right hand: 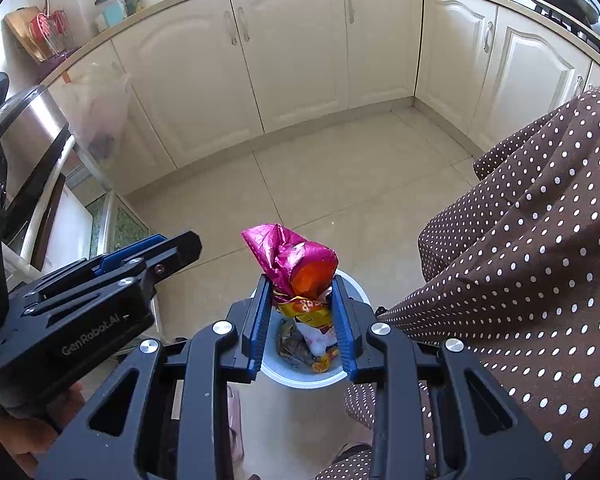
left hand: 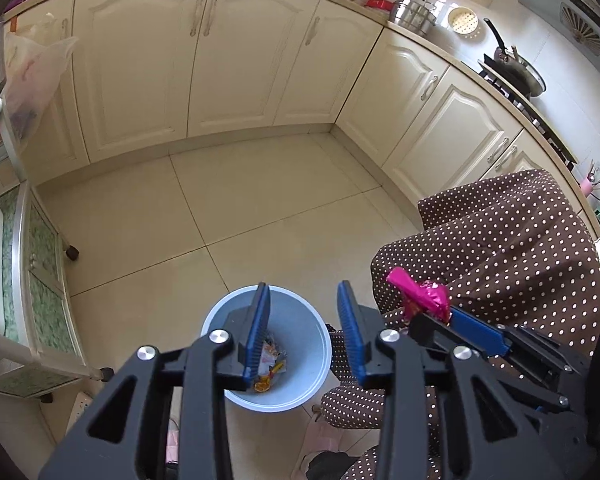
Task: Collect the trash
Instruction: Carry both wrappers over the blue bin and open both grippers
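Two grippers, one pale blue trash bin, one pink foil wrapper, one frying pan.

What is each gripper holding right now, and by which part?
Right gripper: crumpled pink foil snack wrapper, clamped at its lower end. Left gripper: nothing, jaws apart.

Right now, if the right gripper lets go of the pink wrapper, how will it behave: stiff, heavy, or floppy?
The pink wrapper is crinkled foil, so it is probably floppy and very light. It may flutter rather than drop straight. The right gripper holds it above the blue bin, so it should likely land inside.
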### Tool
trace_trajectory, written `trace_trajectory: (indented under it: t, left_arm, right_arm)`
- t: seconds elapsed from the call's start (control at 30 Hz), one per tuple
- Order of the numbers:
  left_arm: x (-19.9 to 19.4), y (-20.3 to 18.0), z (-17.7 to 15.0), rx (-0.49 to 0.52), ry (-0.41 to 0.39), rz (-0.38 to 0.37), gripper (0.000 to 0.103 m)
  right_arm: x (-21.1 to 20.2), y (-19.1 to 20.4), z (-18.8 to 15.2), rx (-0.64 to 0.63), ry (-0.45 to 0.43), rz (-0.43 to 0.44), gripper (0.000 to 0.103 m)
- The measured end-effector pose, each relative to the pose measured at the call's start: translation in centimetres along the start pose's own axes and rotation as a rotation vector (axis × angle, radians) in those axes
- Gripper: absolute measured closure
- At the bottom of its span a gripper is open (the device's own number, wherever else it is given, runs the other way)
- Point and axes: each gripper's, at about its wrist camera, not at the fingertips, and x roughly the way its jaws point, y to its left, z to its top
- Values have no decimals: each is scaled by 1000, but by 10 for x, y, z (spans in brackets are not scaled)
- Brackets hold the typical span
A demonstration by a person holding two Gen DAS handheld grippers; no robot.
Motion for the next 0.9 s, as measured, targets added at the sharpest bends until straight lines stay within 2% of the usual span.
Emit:
trace_trajectory:
  t: [0.43, 0.57, 0.77, 0.9]
  left_arm:
    - [-12, 14, 4, -28, -12, 3, 69]
    - [-16, 13, 4, -17, -20, 13, 64]
    - [-26, 8, 6, 10, -42, 23, 58]
    - [-36, -2, 6, 27, -58, 15, 56]
  right_arm:
    - [-2, 9, 11, 10, -56, -9, 75]
    - [-8, 11, 18, 27, -116, -23, 71]
    - [-22, 9, 23, 31, -155, -41, 58]
    - [-39, 6, 22, 28, -173, -57, 58]
